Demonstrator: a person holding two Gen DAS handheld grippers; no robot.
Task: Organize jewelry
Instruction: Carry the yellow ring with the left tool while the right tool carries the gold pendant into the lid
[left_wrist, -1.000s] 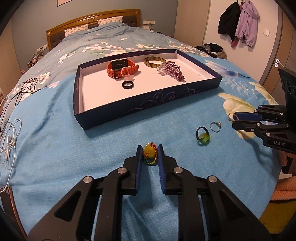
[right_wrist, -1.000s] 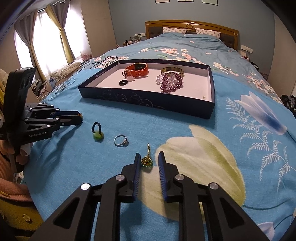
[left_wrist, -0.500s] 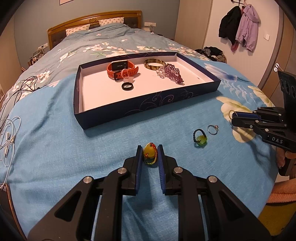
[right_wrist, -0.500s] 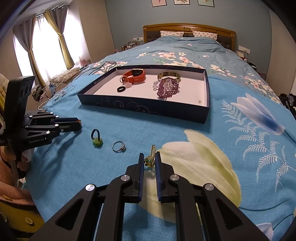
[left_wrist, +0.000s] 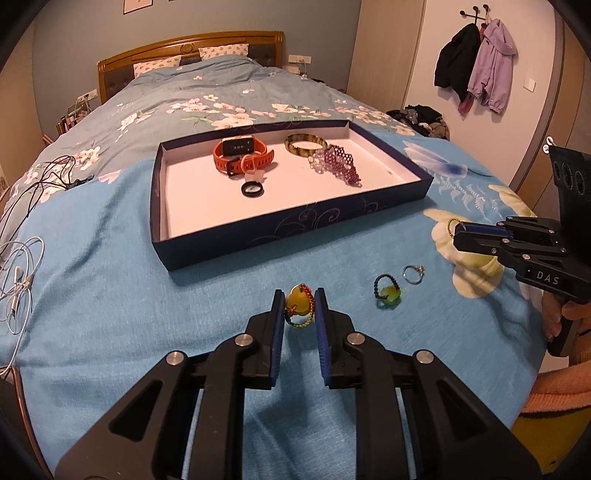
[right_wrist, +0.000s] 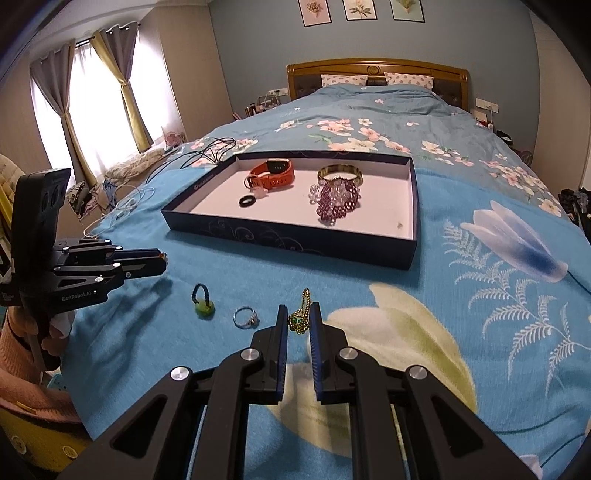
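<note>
Now, on a blue floral bed (left_wrist: 110, 295), the left gripper (left_wrist: 300, 308) has its fingers narrowed on a yellow pendant (left_wrist: 298, 304) ringed with red and green beads. Seen from the right wrist, the right gripper (right_wrist: 299, 325) has its fingers close together on a green-and-gold beaded charm (right_wrist: 300, 320), whose chain trails toward 12 o'clock. Whether either piece is lifted off the bed cannot be told. Between the two grippers, on the bed, lie a green bead ring (left_wrist: 388, 292) with a dark beaded loop and, just beside it at 2 o'clock, a silver ring (left_wrist: 413, 274). Beyond them, at 12 o'clock, sits a shallow dark-blue tray (left_wrist: 295, 229) with a white floor. Inside it, toward the far wall, are an orange watch (left_wrist: 242, 155), a black ring (left_wrist: 252, 189) in front of the watch, a brown bangle (left_wrist: 306, 144), and a purple beaded bracelet (left_wrist: 341, 166) touching the bangle. White cables (left_wrist: 18, 273) lie at 9 o'clock on the bed.
</note>
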